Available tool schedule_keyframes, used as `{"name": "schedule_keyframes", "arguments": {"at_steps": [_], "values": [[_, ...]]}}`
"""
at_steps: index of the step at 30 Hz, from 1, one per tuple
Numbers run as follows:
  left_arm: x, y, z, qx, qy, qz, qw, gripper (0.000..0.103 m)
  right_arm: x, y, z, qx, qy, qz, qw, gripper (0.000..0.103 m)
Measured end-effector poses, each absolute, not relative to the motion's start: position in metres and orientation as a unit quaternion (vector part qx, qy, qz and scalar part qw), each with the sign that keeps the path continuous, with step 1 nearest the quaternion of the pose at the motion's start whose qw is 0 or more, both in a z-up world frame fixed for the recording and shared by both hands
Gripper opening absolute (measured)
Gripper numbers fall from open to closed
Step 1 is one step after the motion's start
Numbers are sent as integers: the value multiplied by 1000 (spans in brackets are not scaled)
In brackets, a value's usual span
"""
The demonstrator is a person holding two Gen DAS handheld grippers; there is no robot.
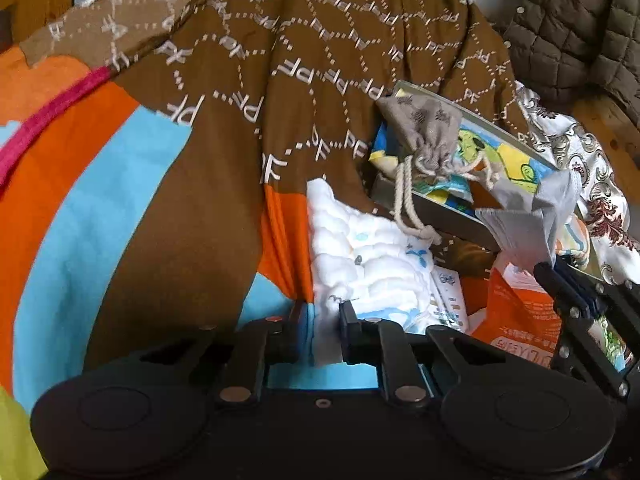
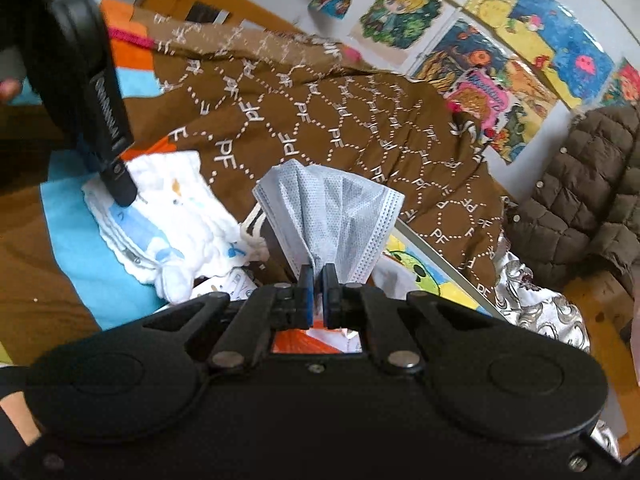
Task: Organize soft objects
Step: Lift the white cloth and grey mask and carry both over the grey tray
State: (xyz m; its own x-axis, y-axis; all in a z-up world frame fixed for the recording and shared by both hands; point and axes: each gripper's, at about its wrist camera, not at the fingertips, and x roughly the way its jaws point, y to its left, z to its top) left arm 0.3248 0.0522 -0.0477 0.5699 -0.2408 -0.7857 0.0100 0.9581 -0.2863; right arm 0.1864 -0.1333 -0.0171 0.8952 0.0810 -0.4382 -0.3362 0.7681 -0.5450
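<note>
A white muslin cloth point(image 1: 368, 256) with small blue prints lies crumpled on the bedding. My left gripper point(image 1: 323, 314) sits at its near edge, with a fold of the cloth pinched between its fingers. In the right wrist view the same left gripper point(image 2: 120, 190) presses down on the white cloth point(image 2: 176, 216). My right gripper point(image 2: 319, 276) is shut on a grey pleated face mask point(image 2: 328, 216), held up off the bed. From the left wrist view the mask point(image 1: 520, 224) hangs at the right, above the right gripper point(image 1: 546, 270).
A brown PF-patterned blanket point(image 1: 280, 80) covers orange and blue bedding point(image 1: 100, 200). A grey drawstring pouch point(image 1: 428, 132) lies on a shallow box with a cartoon picture point(image 1: 508, 156). Nearby are an orange packet point(image 1: 516, 312), silver patterned fabric point(image 1: 592, 184) and a quilted jacket point(image 1: 580, 20).
</note>
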Motion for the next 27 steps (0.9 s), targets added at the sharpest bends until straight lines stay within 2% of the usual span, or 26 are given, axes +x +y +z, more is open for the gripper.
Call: {"name": "schedule_keyframes", "arguments": {"at_steps": [6,11,15,21,22,24,26,27], "values": [[303,34,-40,-55,428,-78,899,16,181,-143,-4,-293,184,114,931,0],[285,3,-42,64,393,-94,913,18,174,-149,3,-282,179,120,935,0],[297,11,-53,5,433,-114,894,20,170,-147,1,-282,179,124,934,0],[297,30,-49,-61,449,-84,888,21,172,-150,1,-281,179,126,934,0],[296,33,-47,-69,448,-80,888,22,172,-150,2,-280,179,126,935,0],[296,40,-44,-82,449,-64,888,38,176,-150,2,-278,180,126,935,0],[300,47,-46,-105,456,-49,882,47,178,-149,0,-277,182,126,935,0],[303,50,-49,-119,461,-47,878,48,179,-148,-1,-277,183,126,935,0]]}}
